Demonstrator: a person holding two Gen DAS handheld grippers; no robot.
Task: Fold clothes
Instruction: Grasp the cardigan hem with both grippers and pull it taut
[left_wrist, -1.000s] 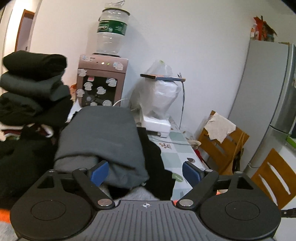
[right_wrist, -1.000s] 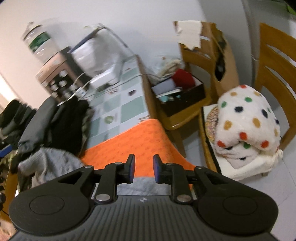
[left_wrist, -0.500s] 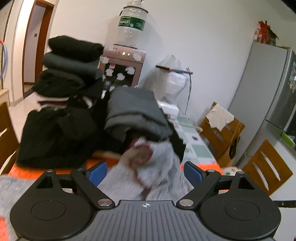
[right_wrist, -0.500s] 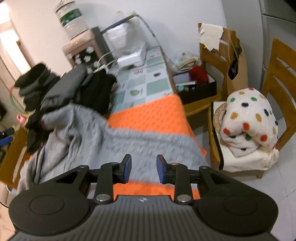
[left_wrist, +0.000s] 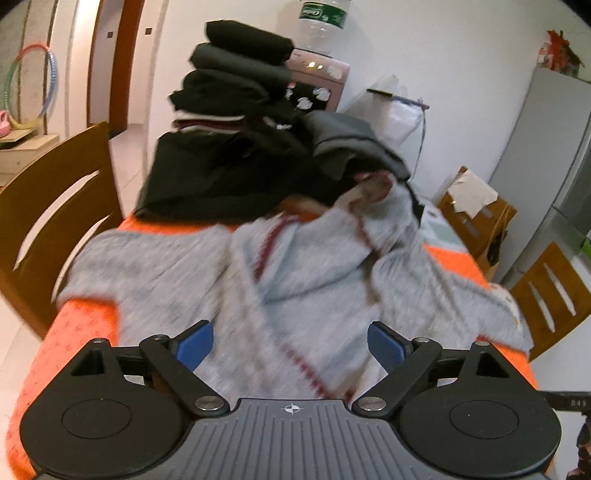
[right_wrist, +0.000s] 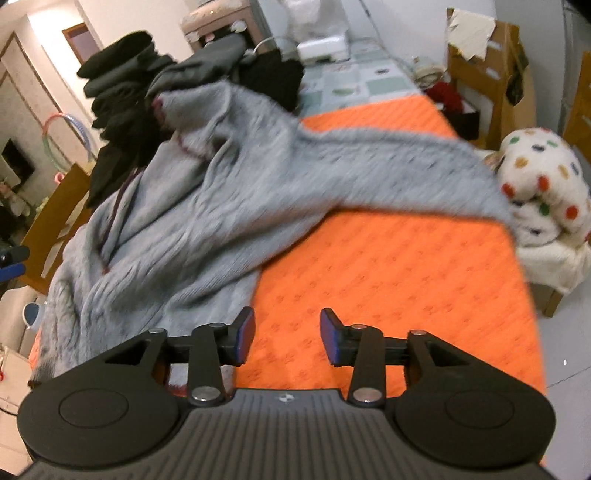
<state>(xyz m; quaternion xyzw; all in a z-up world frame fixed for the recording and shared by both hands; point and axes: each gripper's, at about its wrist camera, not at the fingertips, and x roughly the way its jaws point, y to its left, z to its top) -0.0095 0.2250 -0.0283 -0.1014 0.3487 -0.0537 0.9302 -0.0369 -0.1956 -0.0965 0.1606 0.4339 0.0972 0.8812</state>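
- An orange-covered table (right_wrist: 424, 266) is seen spread with a grey knitted sweater (right_wrist: 177, 229), crumpled rather than flat; its body is heaped toward 10 o'clock in the right wrist view, and one sleeve is stretched toward 2 o'clock, up to the table's far edge.
- Behind it, at 12 o'clock in the left wrist view, a stack of folded dark clothes (left_wrist: 236, 74) is seen.
- The sweater's long axis is judged to run across the table, from sleeve to sleeve.
- The left gripper (left_wrist: 290, 345) is held directly over the body, its jaws wide apart and nothing pinched; it is judged the nearer.
- The right gripper (right_wrist: 287, 338) is seen over bare orange cloth, the hem just off its left pad at 9 o'clock; its jaws are opening, with nothing between them.
- A dark red trim line (left_wrist: 262, 254) is seen along the blurred knit.
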